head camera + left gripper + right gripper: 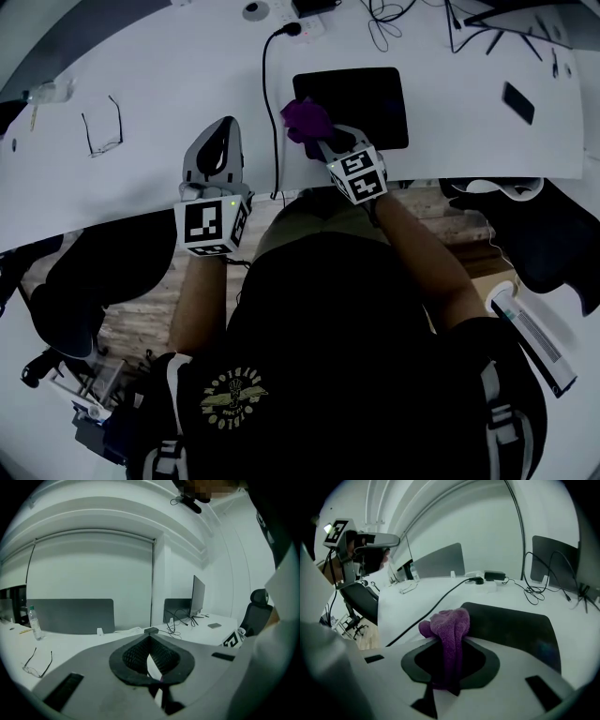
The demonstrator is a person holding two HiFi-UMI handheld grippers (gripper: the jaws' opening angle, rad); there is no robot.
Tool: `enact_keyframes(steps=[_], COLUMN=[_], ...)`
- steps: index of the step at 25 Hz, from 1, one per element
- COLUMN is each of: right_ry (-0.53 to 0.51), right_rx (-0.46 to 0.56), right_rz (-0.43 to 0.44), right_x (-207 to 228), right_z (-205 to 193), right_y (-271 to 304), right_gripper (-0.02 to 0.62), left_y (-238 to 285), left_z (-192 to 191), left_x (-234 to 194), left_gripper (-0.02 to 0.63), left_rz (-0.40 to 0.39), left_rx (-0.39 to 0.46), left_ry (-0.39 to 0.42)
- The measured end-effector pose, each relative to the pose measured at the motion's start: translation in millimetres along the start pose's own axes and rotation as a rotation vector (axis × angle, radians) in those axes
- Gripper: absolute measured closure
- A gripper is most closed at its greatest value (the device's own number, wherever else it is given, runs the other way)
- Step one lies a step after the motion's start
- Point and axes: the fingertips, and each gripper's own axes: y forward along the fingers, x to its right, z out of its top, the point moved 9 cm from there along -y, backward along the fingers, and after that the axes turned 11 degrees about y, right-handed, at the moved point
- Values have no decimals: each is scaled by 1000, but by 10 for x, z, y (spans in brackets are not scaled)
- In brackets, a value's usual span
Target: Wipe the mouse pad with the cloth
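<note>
Right tongs (451, 641) clamped on purple cloth (449, 623), bunched at left edge of black mouse pad (370, 98). Left tongs (151, 654) together, empty, on counter (159, 94). Judgement: wiping barely started; most of the pad remains.

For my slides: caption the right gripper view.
Right tool grips purple terry cloth at the edge of the black rectangular mouse pad.

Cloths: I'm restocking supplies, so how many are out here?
1: a purple cloth, clamped in the right gripper, over the black mouse pad's left edge. Others could lie outside the views.
</note>
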Motion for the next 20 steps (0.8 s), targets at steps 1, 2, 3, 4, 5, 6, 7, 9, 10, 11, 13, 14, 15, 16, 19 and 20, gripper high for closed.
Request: enact_keyframes(steps=[1,2,3,4,5,6,7,9,10,11,13,14,15,16,19,20], right_ry=[2,4,6,9,13,21,30,47,55,63,82,92,99,106,127,139], right_rx=[-7,-12,-14,-14,-13,-12,-11,-7,-5,-4,-3,-4,-5,-6,-12,-17], right_rz=[-10,-20,-30,-39,-49,-60,-71,-94,-105,-117,-145,-160,-176,-192,-248,-266], right_x=[48,97,144,191,240,291,344,458,517,579,713,785,858,934,1172,1249], right_z=[-27,-48,-67,-85,-102,-118,-132,-149,-156,-167,-199,-218,-238,-260,-323,-348], right_y=[-9,-26,-49,-75,-103,-133,-164,-233,-270,-307,-389,-434,-483,-532,-682,-736], right_gripper=[505,505,505,505,505,505,505,505,505,505,505,505,505,505,505,505], left_y=[11,27,45,65,86,109,131,178,202,226,273,293,311,327,362,362], left_z=[9,20,33,46,61,76,91,122,136,149,179,196,215,236,304,331], left_x=[-1,1,7,16,28,42,56,81,92,103,124,134,144,150,146,144], left_gripper=[604,604,604,604,604,604,604,604,604,604,604,604,604,604,604,604], left_rz=[0,-1,-2,-6,-10,-15,-20,-28,-31,-34,-41,-45,-48,-51,-50,-51], left_rx=[1,2,3,5,8,10,12,14,15,16,18,19,20,23,34,39], left_ry=[2,4,5,7,9,11,14,18,19,20,25,28,31,34,40,37])
